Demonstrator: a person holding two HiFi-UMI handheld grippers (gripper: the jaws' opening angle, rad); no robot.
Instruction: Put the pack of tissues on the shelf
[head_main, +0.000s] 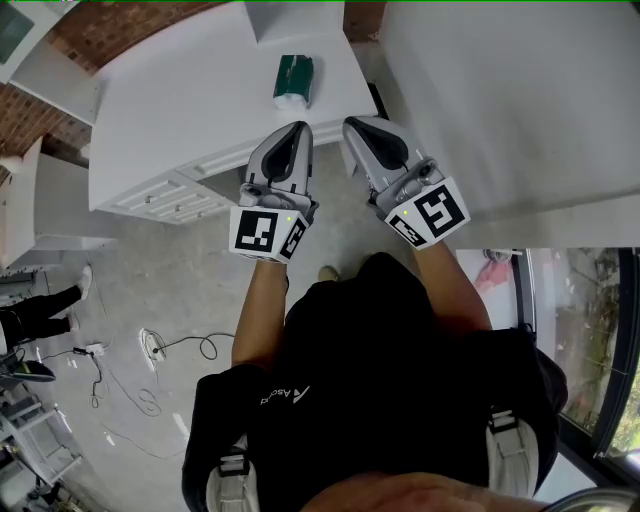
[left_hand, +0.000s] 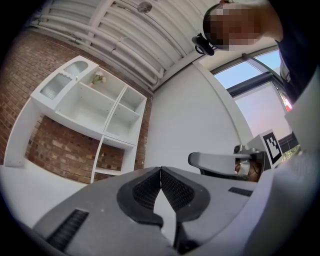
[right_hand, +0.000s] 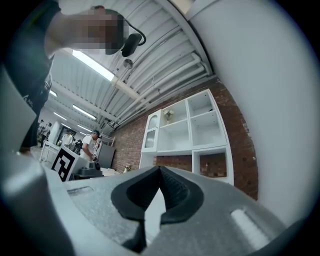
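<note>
Green-and-white soft pack of tissues (head_main: 293, 82) lies flat on the white tabletop (head_main: 180, 110), its long axis pointing away from the person, white end nearer. Left claw (head_main: 296, 128) and right claw (head_main: 357, 123), both clenched and empty, hover short of it.

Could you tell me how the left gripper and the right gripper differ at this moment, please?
In the head view, the grey left gripper runs almost straight towards the green pack of tissues on the white counter; the grey right gripper slants inwards. The left gripper's tip sits below the pack, the right gripper's off to its right. Both are shut and empty.
</note>
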